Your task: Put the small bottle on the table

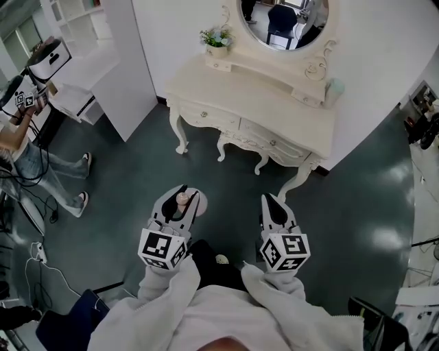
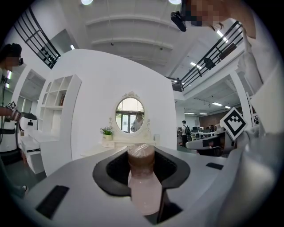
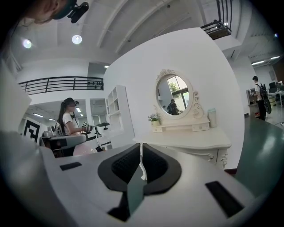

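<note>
left gripper [image 1: 185, 192]: clenched on the bottle, pads pressing its sides, pointing about level at the table
bottle [image 1: 182, 200]: small, pale pink body, darker brownish top, upright between the left jaws, top poking above them; in the air over the floor, not on the table
right gripper [image 3: 141, 162]: jaws shut together, nothing between them, tipped slightly down, beside the left one and apart from it
table [image 1: 274, 104]: cream dressing table with curved legs and drawers, against the white wall, ahead of both grippers and clear of them
mirror [image 1: 285, 20]: oval, on the table's raised back shelf
flower pot [image 1: 217, 42]: on the left end of that shelf
cup [image 1: 334, 88]: pale green, at the right end of the tabletop
floor [image 1: 137, 206]: dark green, glossy, under both grippers
sleeves [image 1: 171, 288]: white, both arms stretched forward, marker cubes just above the cuffs
shelf unit [image 1: 103, 62]: white, left of the table
person [image 1: 27, 137]: at far left by the shelf unit, holding another marked gripper
</note>
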`<state>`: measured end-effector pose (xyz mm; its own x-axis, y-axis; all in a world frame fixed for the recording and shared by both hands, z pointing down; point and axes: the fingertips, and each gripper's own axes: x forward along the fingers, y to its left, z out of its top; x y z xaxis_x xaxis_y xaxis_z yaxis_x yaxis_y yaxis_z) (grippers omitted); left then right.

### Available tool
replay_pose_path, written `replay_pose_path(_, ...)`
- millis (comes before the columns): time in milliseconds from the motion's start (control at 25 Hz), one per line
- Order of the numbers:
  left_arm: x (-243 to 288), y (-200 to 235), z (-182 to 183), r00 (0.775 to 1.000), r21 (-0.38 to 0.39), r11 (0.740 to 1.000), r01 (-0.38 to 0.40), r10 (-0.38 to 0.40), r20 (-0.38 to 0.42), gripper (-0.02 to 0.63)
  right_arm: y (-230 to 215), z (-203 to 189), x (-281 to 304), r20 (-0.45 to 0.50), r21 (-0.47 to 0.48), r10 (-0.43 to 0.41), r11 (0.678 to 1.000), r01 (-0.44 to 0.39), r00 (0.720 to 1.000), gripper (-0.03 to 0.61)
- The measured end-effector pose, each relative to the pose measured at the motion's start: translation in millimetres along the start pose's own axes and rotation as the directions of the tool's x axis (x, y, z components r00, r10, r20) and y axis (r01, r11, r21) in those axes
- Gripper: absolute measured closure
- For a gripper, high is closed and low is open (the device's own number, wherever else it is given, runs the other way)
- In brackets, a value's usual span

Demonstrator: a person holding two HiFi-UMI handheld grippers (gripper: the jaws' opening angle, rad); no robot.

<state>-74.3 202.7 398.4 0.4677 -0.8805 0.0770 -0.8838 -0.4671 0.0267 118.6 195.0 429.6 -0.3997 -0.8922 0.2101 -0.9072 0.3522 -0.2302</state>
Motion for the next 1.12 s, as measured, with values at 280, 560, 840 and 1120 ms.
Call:
replay_pose_path(280, 31.1, 2.8, -1.2, 0.999, 0.009, 1.0, 0.029, -0.029, -0.03, 0.477, -22.2, -1.0, 17.1, -0.017, 0.029, -0.021, 0.999, 0.021, 1.0, 0.538)
replay_pose_path(560, 82.5, 23.1, 10.8, 0.999, 0.008, 0.999, 0.046, -0.045, -0.019, 0.477, -40.6, 12.8, 57.6, -0.015, 0.039, -0.035, 0.999, 0.035, 0.999, 0.538)
replay_pose_path(840, 137.4, 53.2, 21.2, 0.998, 0.002, 0.998, 0.069, -0.069, 0.0, 0.477, -54.8, 40.3, 117.2, 0.0, 0.028, -0.039, 0.999, 0.039, 0.999, 0.538)
replay_pose_path(1120, 181.9, 95.5, 31.4, 0.998, -0.001, 0.998, 0.069, -0.069, 0.007, 0.477, -60.3, 62.1, 172.7, -0.001, 0.019, -0.04, 0.999, 0.04, 0.999, 0.538)
